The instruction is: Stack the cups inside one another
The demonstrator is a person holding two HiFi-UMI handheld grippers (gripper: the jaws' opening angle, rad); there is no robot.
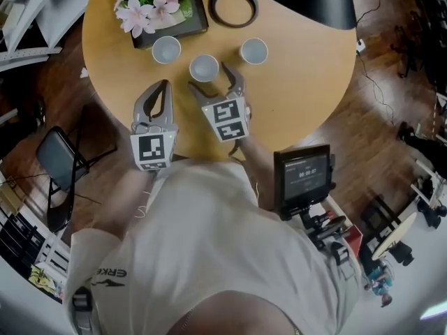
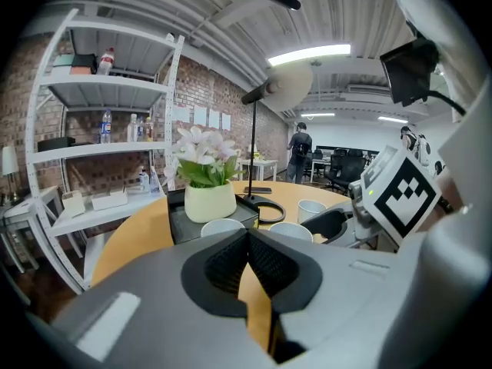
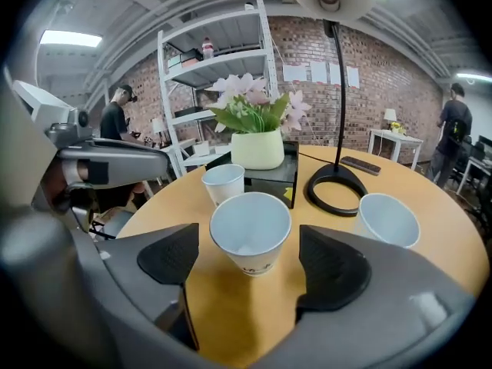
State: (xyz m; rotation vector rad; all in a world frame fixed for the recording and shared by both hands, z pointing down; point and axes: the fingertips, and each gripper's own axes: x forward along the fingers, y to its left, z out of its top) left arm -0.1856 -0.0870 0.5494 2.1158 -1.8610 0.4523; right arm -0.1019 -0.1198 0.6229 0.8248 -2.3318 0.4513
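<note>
Head view: the middle cup (image 1: 204, 67) on the table (image 1: 300, 82) sits at twelve o'clock from the right gripper (image 1: 208, 77). Left gripper view: the left gripper (image 2: 247, 238) is spare, jaws together, empty. Right gripper view: wide jaws flank that cup untouched, probably lining up a grasp.

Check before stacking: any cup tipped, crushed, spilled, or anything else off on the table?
Nothing stands out. The left cup, middle cup and right cup stand upright on the table, no spill. The middle cup sits between the open jaws of the right gripper, untouched; the left gripper is shut, empty.
</note>
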